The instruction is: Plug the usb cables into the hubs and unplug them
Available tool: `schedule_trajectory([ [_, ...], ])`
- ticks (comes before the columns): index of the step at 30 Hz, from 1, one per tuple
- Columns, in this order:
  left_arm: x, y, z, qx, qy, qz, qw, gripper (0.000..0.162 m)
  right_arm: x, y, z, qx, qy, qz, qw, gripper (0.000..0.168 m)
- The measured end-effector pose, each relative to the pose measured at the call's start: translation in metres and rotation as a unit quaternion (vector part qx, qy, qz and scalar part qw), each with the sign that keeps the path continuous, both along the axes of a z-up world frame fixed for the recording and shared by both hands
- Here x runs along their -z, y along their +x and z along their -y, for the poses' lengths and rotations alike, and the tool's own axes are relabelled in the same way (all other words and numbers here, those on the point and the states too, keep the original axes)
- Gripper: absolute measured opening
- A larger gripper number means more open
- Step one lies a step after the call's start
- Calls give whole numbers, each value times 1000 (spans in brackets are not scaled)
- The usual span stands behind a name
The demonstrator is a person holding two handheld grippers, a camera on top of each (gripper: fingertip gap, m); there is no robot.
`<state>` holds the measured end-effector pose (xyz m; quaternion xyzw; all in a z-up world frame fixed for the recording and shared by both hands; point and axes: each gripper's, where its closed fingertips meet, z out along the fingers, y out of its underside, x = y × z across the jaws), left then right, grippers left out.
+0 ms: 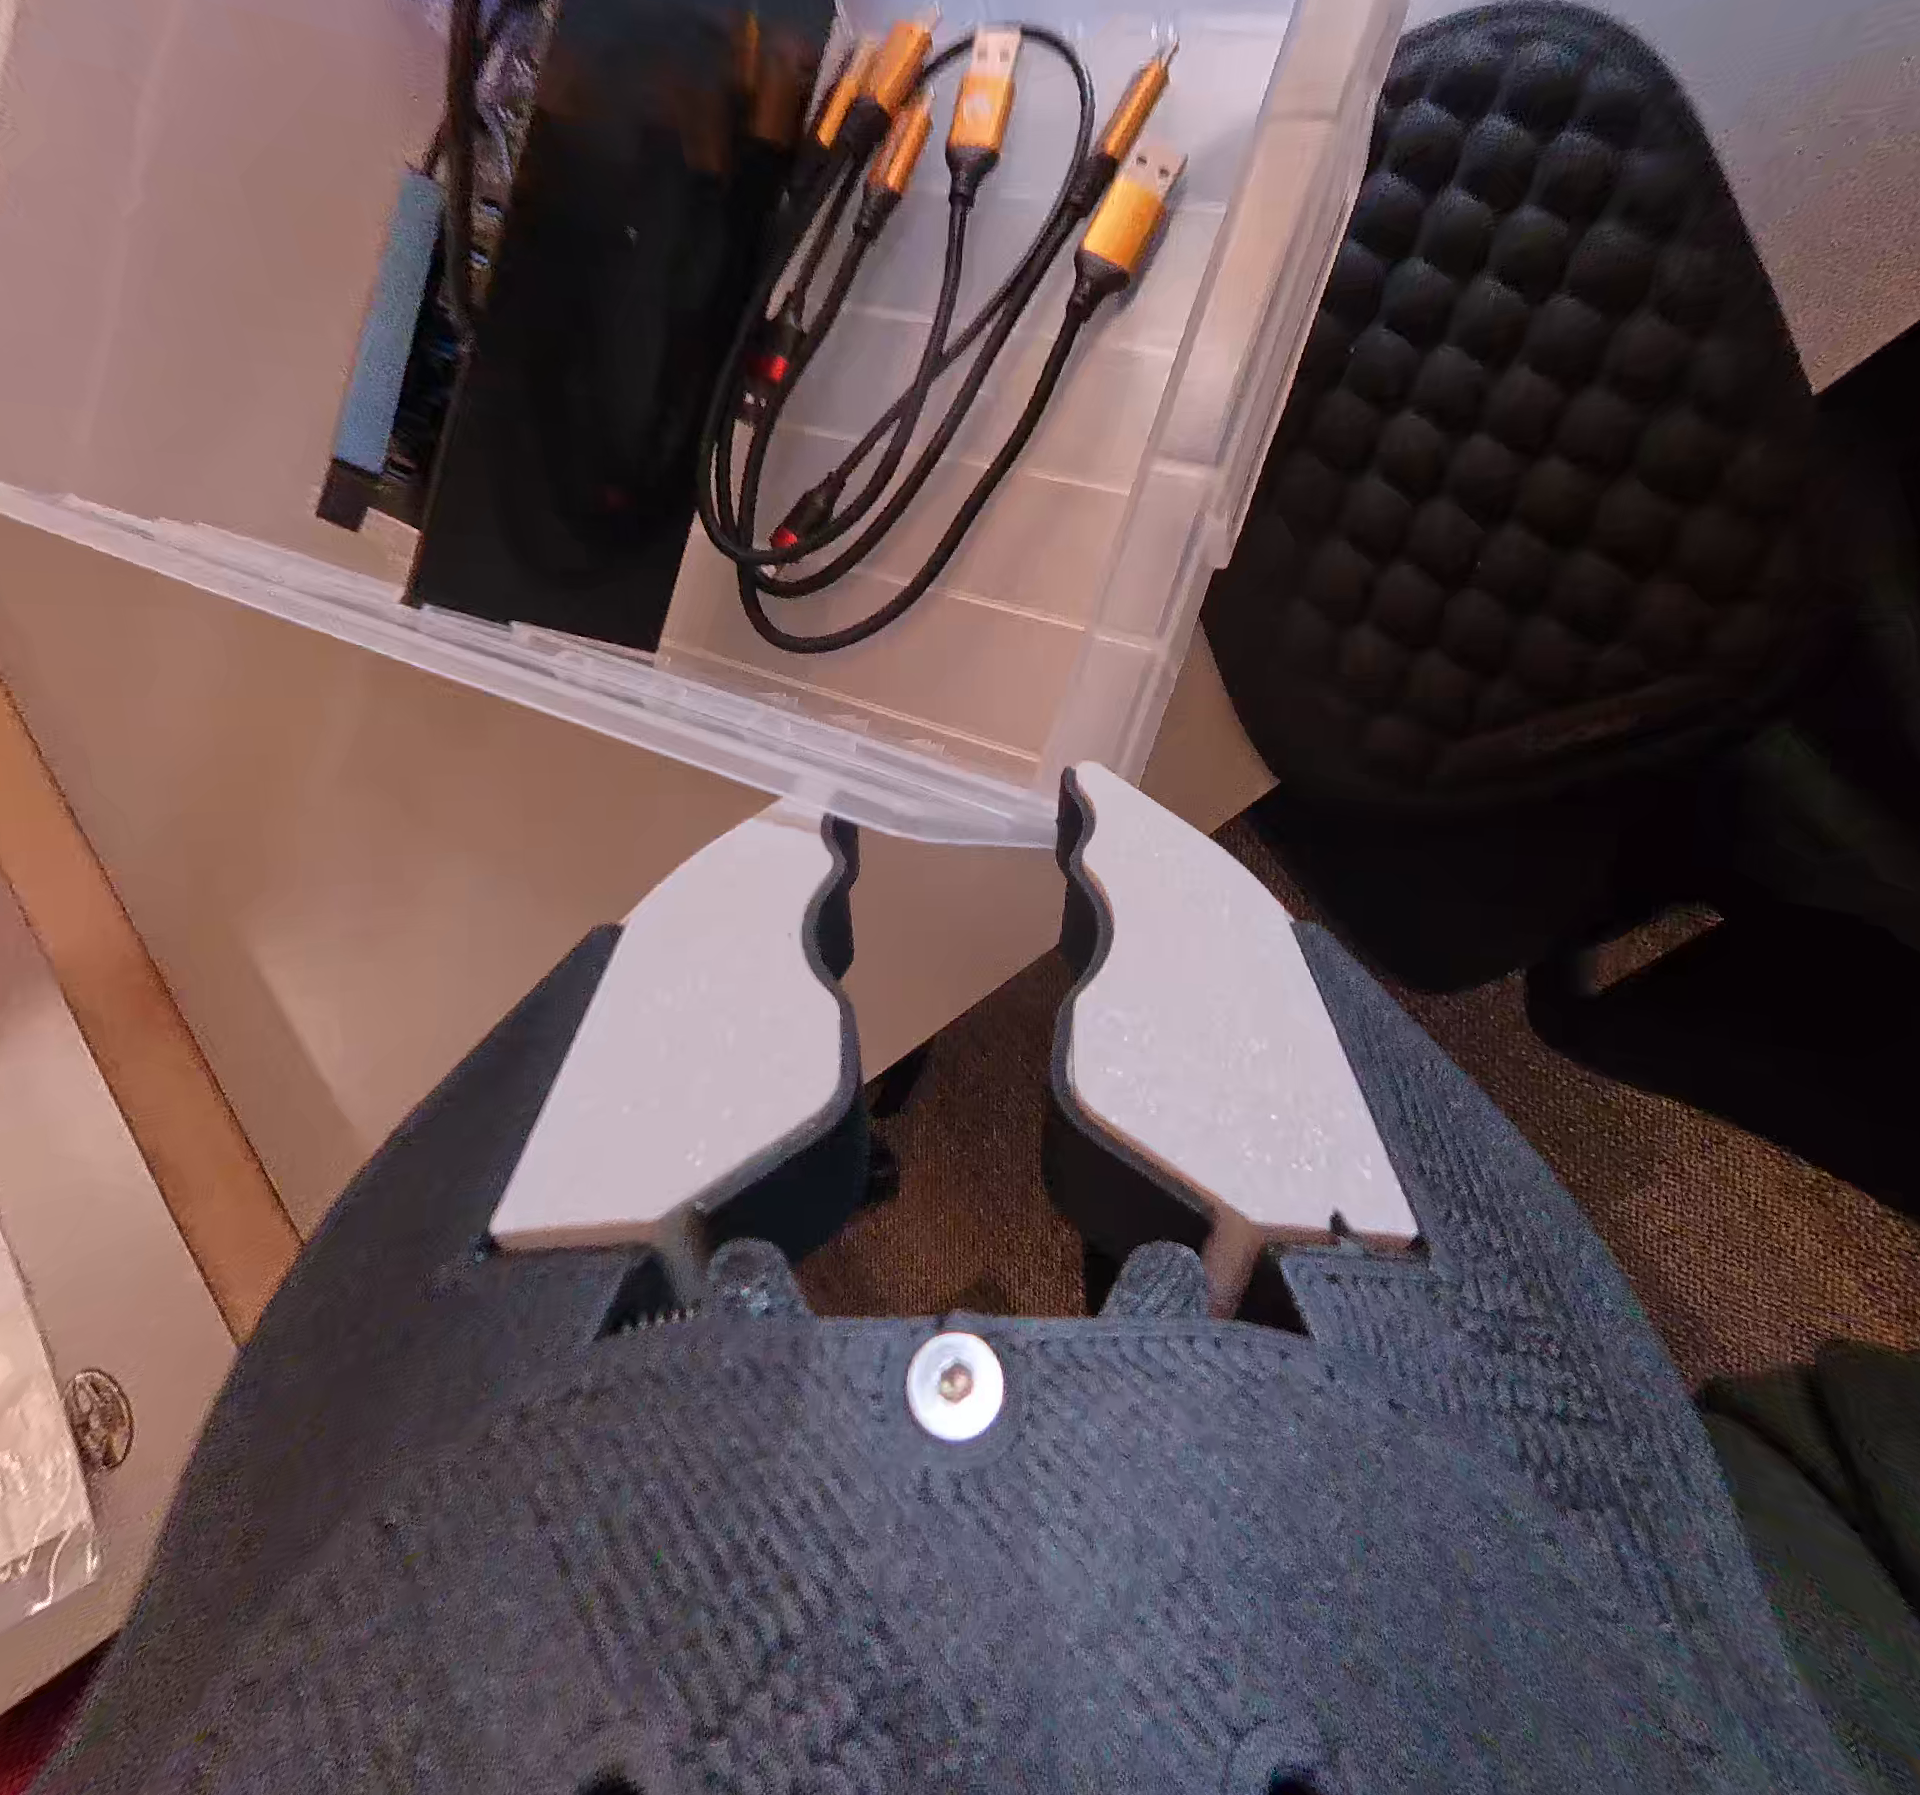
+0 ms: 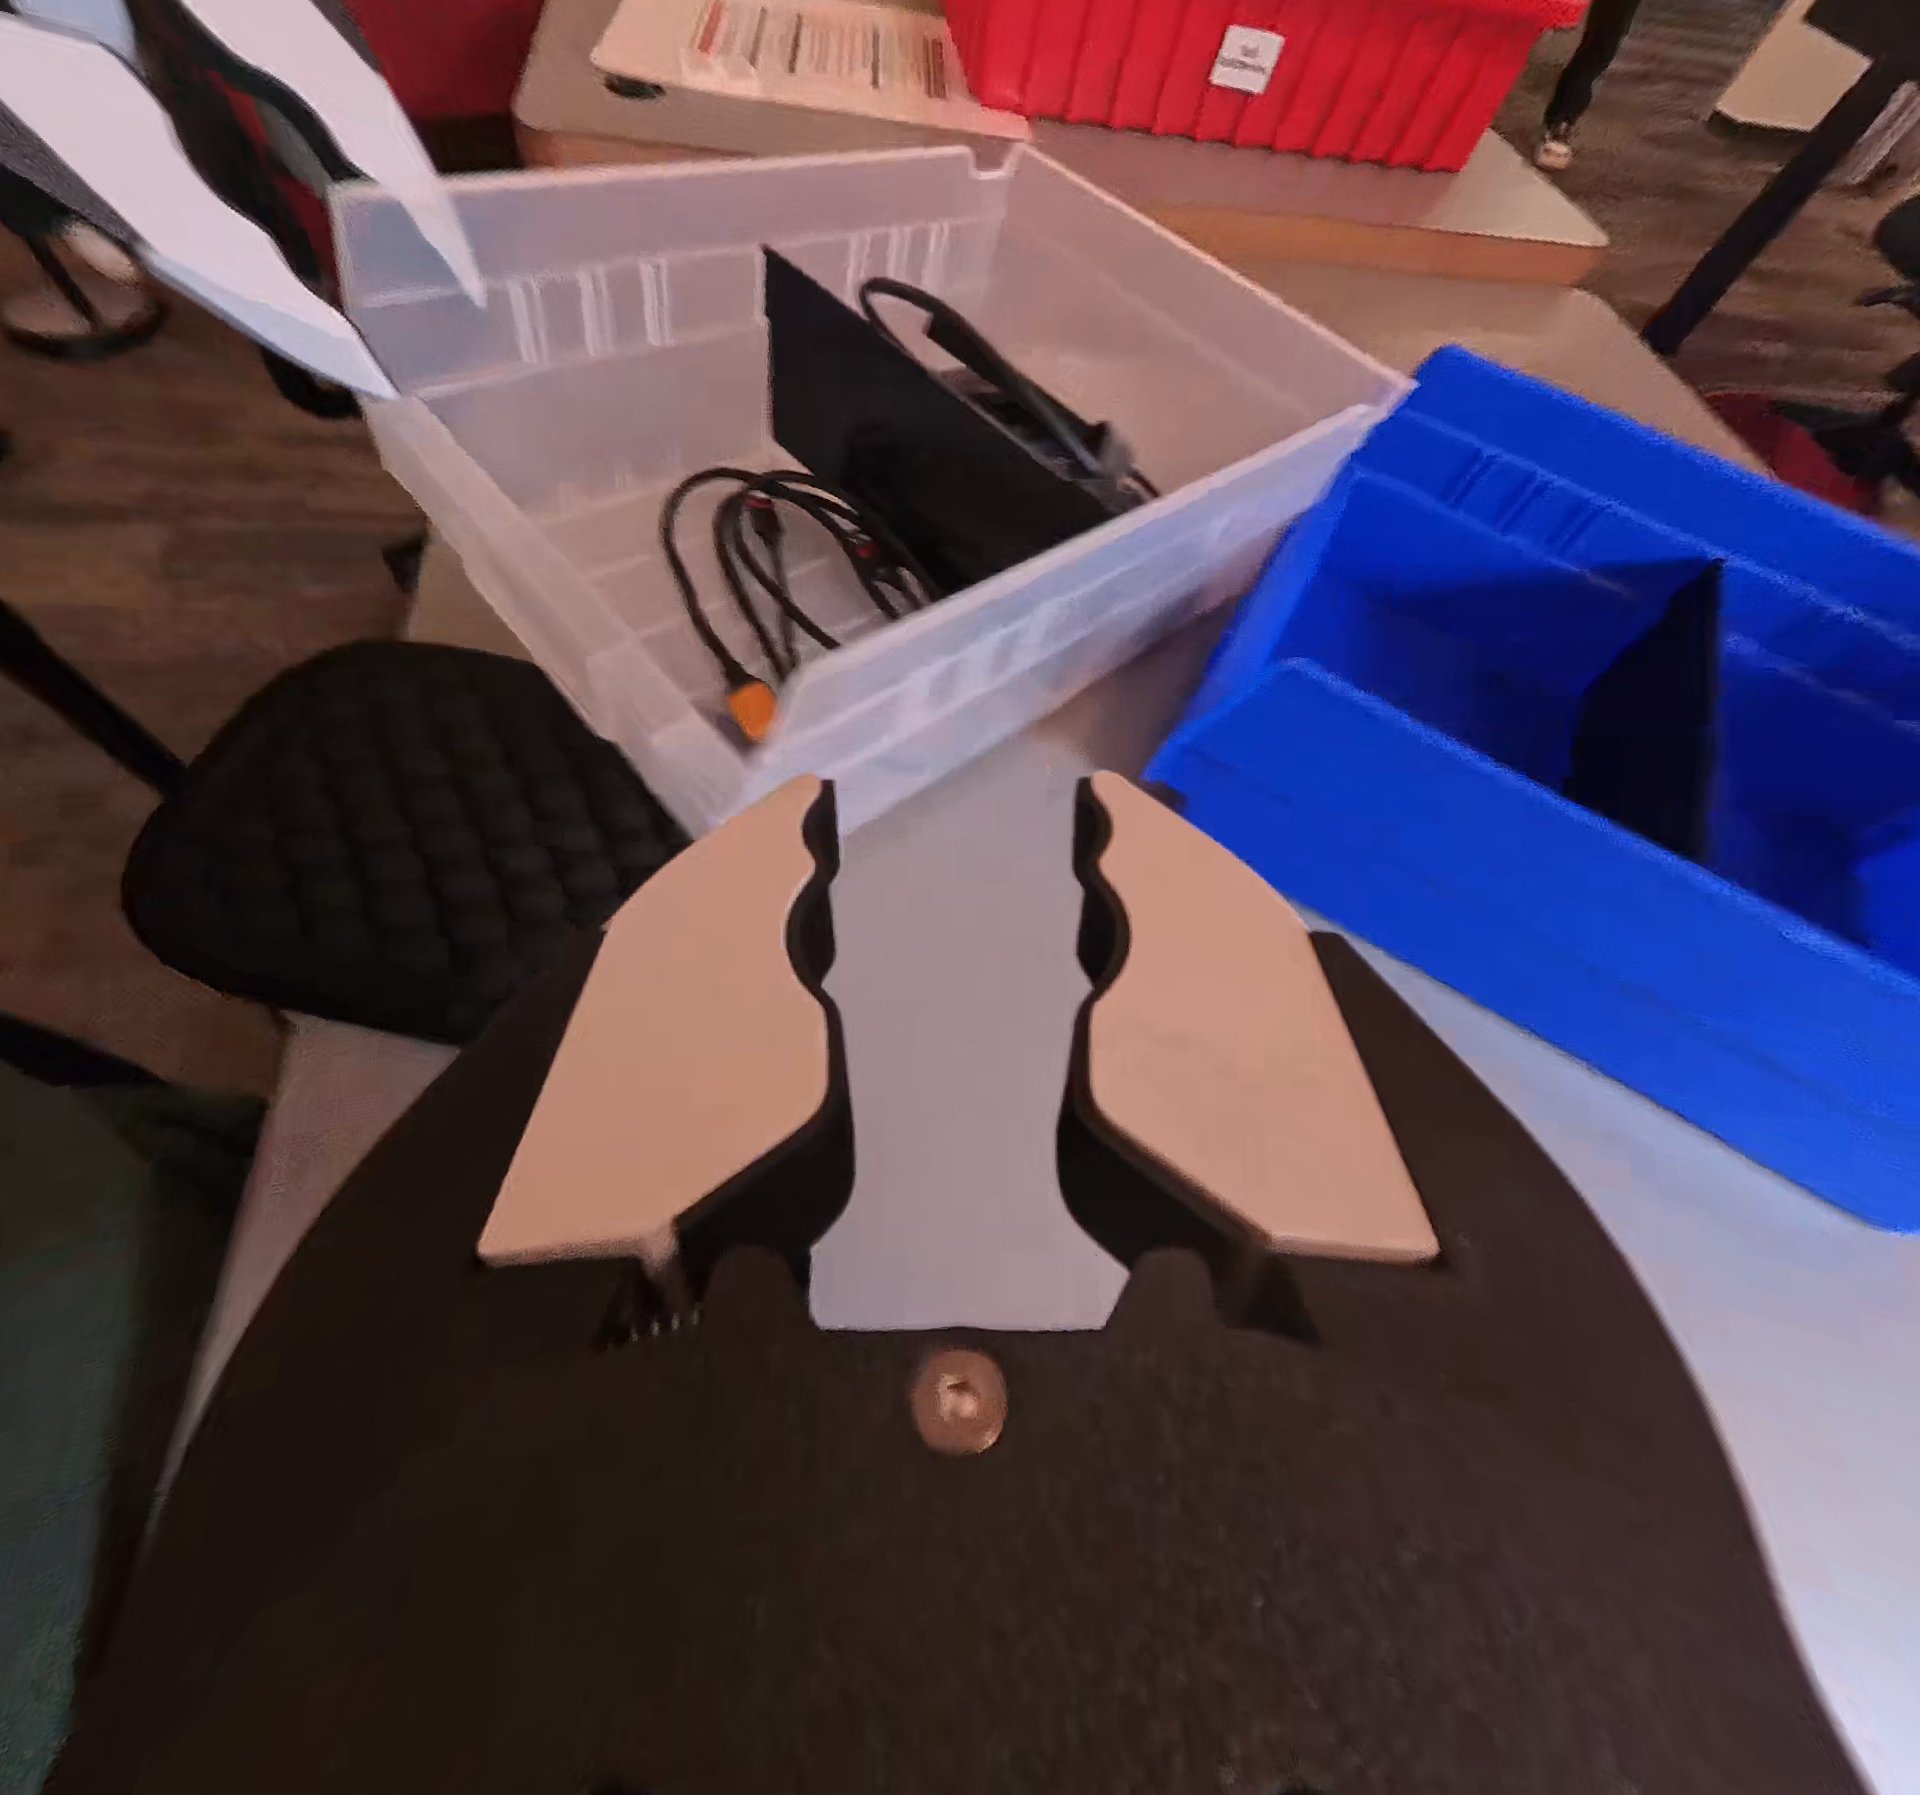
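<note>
Only the left wrist view shows the grey slab, probably the hub (image 1: 387, 332), behind the black divider panel (image 1: 623, 291). The black braided cables with orange plugs (image 1: 977, 291) lie loose in the clear plastic bin (image 1: 1226, 395), ahead of both empty, parted grippers: left gripper (image 1: 956, 810), right gripper (image 2: 956, 800).

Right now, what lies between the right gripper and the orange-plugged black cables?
In the right wrist view, only the clear plastic bin's near wall separates the right gripper from the cables.
</note>
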<state>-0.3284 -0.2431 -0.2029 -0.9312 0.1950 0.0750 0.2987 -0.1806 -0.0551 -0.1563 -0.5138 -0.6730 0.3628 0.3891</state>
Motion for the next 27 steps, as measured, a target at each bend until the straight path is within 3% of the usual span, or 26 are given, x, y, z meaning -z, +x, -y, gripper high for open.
schedule_trajectory([
  [5,-22,-5,0,10,48,-19,999,38,-2,-19,-67,-22,175,87,981,64],
  [9,-25,-6,-3,14,42,-31,999,39,29,-64,-84,-84,332,166,925,66],
  [11,-26,-6,-3,16,38,-33,999,39,51,-77,-94,-101,374,205,899,57],
  [13,-25,-6,-1,22,35,-30,999,39,58,-80,-106,-96,428,210,874,26],
  [14,-24,-6,1,26,37,-27,999,40,58,-74,-105,-106,431,215,870,24],
  [17,-24,-6,5,37,48,-11,998,40,58,-29,-96,-122,389,259,876,18],
  [22,-26,-7,6,41,70,20,997,42,58,92,-94,-108,373,294,873,19],
  [27,-14,1,-4,49,55,35,997,58,57,213,-118,-39,390,327,860,26],
])
